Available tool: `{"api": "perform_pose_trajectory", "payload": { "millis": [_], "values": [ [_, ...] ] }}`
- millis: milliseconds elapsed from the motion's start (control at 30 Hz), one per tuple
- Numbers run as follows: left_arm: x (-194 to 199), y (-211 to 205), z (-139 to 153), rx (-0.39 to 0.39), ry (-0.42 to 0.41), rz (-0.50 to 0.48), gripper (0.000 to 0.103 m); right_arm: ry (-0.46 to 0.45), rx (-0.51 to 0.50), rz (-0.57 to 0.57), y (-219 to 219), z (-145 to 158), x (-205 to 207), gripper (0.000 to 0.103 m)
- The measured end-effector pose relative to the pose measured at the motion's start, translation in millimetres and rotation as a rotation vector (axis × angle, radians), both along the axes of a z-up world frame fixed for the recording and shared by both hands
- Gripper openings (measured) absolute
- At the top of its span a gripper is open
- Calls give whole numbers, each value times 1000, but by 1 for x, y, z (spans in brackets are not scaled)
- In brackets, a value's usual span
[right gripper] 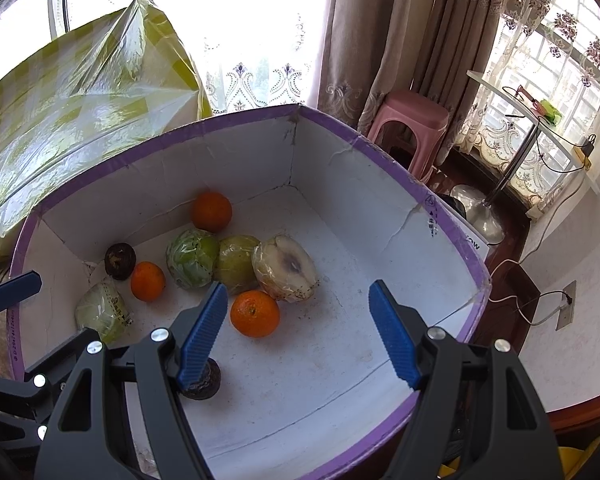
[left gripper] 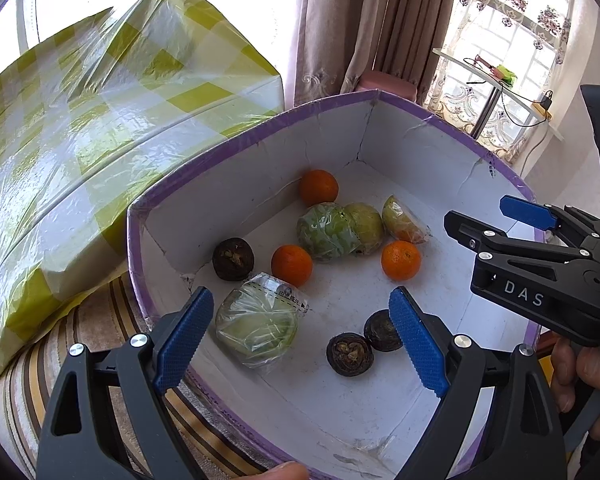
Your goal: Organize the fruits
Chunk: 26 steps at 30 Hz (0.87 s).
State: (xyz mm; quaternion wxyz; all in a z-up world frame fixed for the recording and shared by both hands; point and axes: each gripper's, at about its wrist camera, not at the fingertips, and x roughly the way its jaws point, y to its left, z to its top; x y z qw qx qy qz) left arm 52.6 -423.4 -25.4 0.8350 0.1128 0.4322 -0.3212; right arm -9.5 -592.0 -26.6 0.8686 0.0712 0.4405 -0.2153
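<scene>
White letters "DAS" stand on the black body of the right gripper (left gripper: 496,228), seen at 3 o'clock in the left wrist view; small black print runs along the purple rim of the box (right gripper: 432,216) but is too small to read, and a printed label on the wrapped green fruit (left gripper: 256,320) is likewise illegible.

The left gripper (left gripper: 300,336) hangs over the box's near edge with its blue pads spread wide and nothing between them. The right gripper (right gripper: 296,332) is also spread wide and empty.

The fruits lie on the white floor of the box: three oranges (right gripper: 255,313), wrapped green fruits (right gripper: 191,258), a wrapped cut half (right gripper: 286,268) and dark round fruits (left gripper: 349,354). They cluster from 9 to 12 o'clock in the right wrist view; the floor towards 3 and 5 o'clock is bare. A yellow checked bag (left gripper: 100,120) presses against the box's wall at 10 o'clock.
</scene>
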Motion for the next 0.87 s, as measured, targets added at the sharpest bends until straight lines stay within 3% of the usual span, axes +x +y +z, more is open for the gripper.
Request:
{"api": "perform_pose_trajectory", "payload": {
  "millis": [367,500,600,667,767,867],
  "values": [
    [1,-2,-2,-1,-2,-26,87,42,-4,-42,-12,-12,-4,73],
    [3,4,1,-69,1,-32,87,57,-13,-88,-19,-19,-6,73],
    [3,15,11,-170,30,-37,87,45,-15,-130,-22,-15,-6,73],
    [2,33,29,-254,34,-20,87,0,-9,-135,-14,-2,-4,77],
    [7,75,56,-277,46,61,87,-52,-11,-37,25,22,11,84],
    [4,149,81,-301,-65,195,87,-114,52,112,86,42,29,91]
  ]
}}
